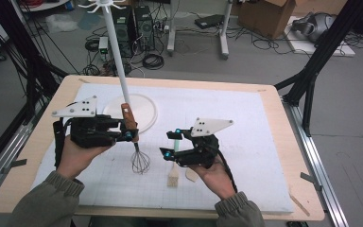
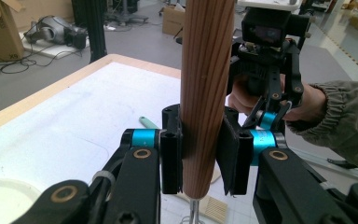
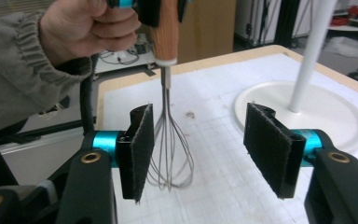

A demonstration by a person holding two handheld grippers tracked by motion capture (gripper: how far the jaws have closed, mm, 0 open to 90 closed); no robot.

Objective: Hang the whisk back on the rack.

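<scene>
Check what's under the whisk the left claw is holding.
Bare white mat lies under the whisk, whose wires hang above it. A wooden brush lies beside, partly covered by the right claw.

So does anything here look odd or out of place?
Nothing looks spilled or broken. The whisk hangs upright, wooden handle clamped in the left hand-held gripper, wires just above the table. A brush lies flat near the open right hand-held gripper.

Wire balloon whisk with a reddish-brown wooden handle (image 1: 129, 118), upright at left-centre of the high view, handle uppermost and clamped, steel loops (image 3: 170, 154) hanging just above the white mat
</scene>
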